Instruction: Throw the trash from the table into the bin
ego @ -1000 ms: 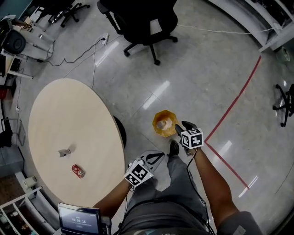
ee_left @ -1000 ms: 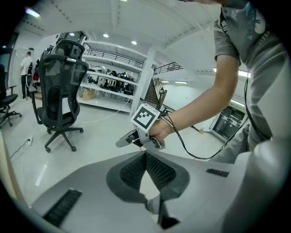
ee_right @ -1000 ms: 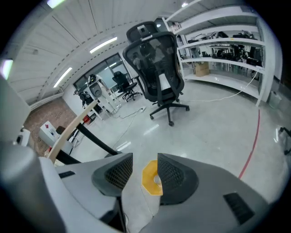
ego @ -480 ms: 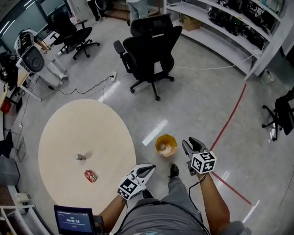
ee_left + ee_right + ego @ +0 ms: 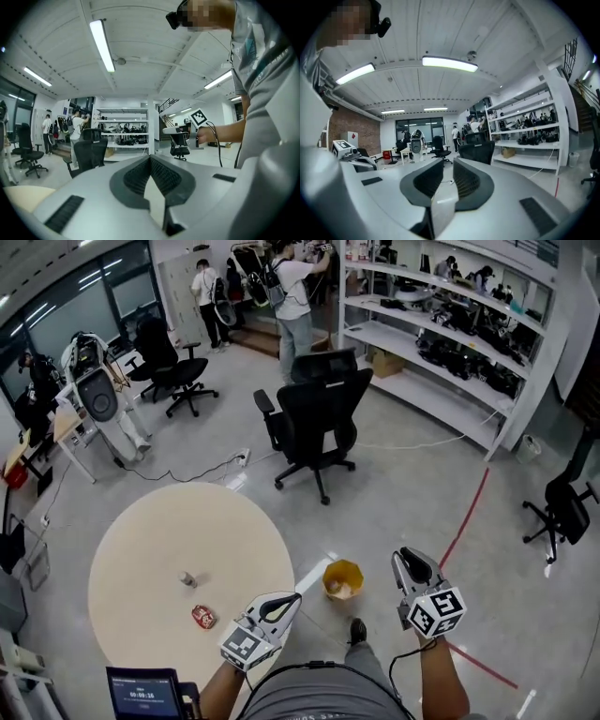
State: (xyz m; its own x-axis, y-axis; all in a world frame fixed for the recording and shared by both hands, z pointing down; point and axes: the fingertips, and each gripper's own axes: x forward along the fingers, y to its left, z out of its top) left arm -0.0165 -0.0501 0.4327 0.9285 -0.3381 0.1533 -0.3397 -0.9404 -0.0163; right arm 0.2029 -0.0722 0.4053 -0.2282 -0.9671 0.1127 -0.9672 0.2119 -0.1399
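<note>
On the floor right of the round beige table (image 5: 141,549) stands a yellow bin (image 5: 342,579) with trash in it. Two things lie on the table: a crushed red can (image 5: 202,617) and a small grey piece (image 5: 189,578). My left gripper (image 5: 296,596) hangs over the table's near right edge, shut and empty; its pads meet in the left gripper view (image 5: 150,158). My right gripper (image 5: 405,552) is held up right of the bin. Its jaws have just been closing, and in the right gripper view (image 5: 448,164) a narrow gap remains with nothing in it.
A black office chair (image 5: 319,418) stands beyond the table and bin. Shelving (image 5: 450,334) lines the back right, with people (image 5: 295,296) at the far end. A red floor line (image 5: 469,521) runs right of the bin. A small screen (image 5: 145,692) sits near my left arm.
Both grippers have risen from beside the bin to level, pointing into the room. The head view has tilted up, showing more of the room. The right gripper's jaws have narrowed.
</note>
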